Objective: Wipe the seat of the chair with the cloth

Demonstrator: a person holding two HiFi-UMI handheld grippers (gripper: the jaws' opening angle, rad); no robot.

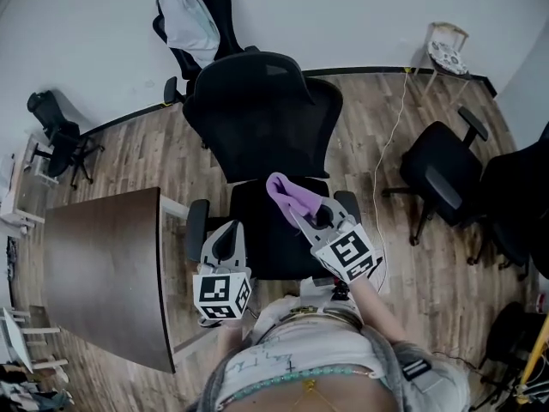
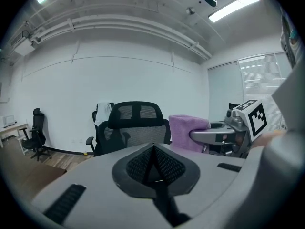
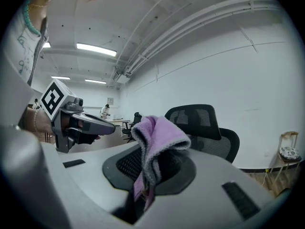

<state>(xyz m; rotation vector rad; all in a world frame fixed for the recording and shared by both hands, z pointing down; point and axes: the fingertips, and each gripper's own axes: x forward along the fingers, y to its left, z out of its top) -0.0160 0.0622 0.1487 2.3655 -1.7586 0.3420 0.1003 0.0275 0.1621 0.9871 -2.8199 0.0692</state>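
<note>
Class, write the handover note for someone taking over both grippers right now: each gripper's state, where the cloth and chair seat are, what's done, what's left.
Right gripper: shut on the cloth, held over the rear of the chair seat.
Left gripper: shut, empty, by the seat's front left edge.
Done: cloth is in grip and at the chair.
Left: lower the cloth onto the seat and wipe across it; no contact with the seat shows yet.
</note>
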